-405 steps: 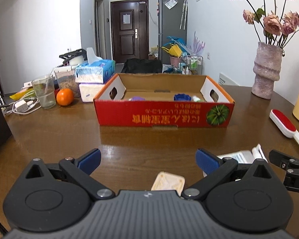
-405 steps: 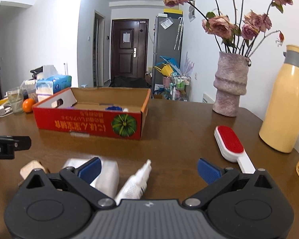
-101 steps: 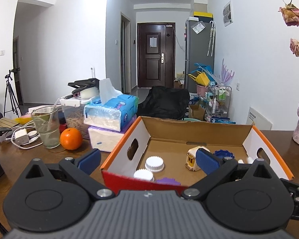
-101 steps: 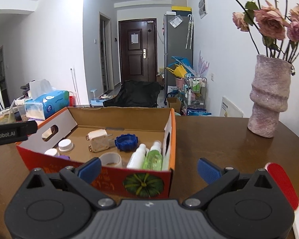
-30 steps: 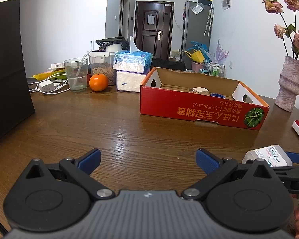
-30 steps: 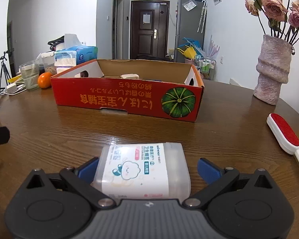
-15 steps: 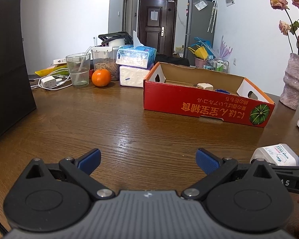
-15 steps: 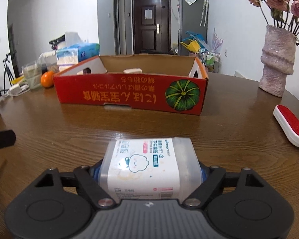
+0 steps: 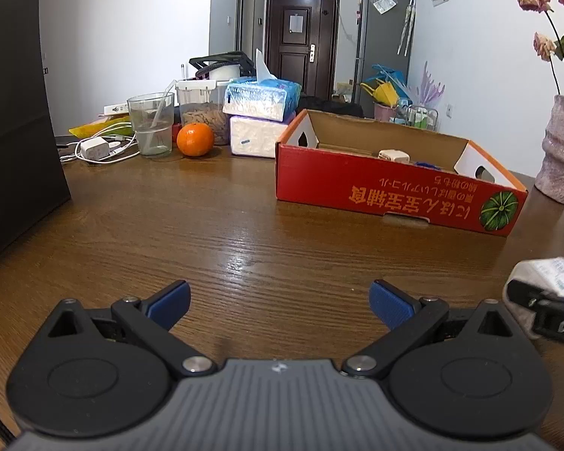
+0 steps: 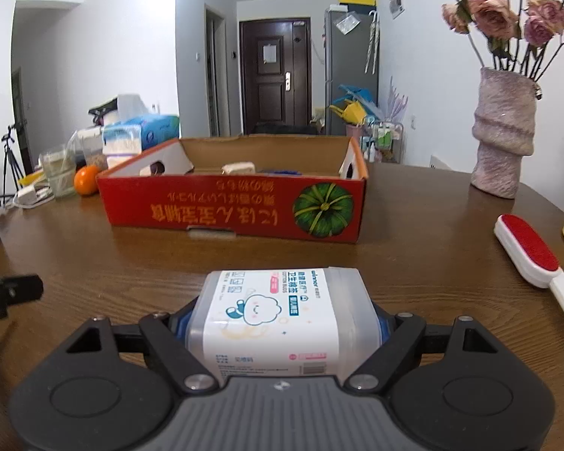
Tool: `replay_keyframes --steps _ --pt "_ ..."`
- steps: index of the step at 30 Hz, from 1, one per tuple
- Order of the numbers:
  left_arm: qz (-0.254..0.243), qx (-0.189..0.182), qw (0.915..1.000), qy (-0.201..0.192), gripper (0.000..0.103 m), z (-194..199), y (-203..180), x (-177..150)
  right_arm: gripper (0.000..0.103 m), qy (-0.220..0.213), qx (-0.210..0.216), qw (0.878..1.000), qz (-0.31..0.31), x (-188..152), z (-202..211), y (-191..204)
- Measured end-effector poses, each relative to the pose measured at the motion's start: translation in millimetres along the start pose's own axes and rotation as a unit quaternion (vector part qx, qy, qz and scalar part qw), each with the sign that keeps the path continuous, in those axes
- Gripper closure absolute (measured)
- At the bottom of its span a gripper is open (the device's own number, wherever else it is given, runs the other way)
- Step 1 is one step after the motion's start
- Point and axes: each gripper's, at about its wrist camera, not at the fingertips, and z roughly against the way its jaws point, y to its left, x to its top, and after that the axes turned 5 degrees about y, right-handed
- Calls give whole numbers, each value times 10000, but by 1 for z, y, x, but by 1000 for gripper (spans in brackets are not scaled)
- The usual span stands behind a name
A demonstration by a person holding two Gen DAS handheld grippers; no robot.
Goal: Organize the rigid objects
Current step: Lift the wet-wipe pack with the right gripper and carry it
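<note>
Right gripper [image 10: 284, 323] clamps cotton-swab box [image 10: 278, 315] above brown wooden table [image 10: 413, 225].

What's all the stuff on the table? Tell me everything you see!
table: one, brown wood
box: one, red cardboard, mid table
plug: one, cream, in box
swab tub: one, clear, white label, in right gripper
lint brush: one, red and white, right side
vase: one, pinkish, dried roses, far right
orange: one, left of box
glass: one, clear, beside orange
tissue packs: two, stacked, behind orange
charger: one, white, far left
left gripper: open, empty
right gripper: shut on swab tub
</note>
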Motion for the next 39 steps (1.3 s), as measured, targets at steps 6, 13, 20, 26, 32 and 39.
replay_keyframes --steps 6,13,20,26,32,39 --pt "-15 53 10000 23 0 -3 -3 -1 21 -149 -65 9998 -102 -1 10 -12" --pt "100 86 9999 71 0 -5 -9 -1 21 -321 -162 9991 -208 -4 23 -29" --pt "26 62 9999 128 0 -4 -32 -6 21 -496 -223 9979 -355 -8 37 -52" --pt "-65 42 9998 167 0 -3 -58 -11 21 -649 -284 9964 -463 -13 50 -74" --pt "-231 15 9995 230 0 -3 -87 -16 21 -777 -368 9944 -622 -19 62 -99" --pt "-378 -67 9989 272 0 -2 -121 -22 21 -933 -516 9917 -724 -25 74 -129"
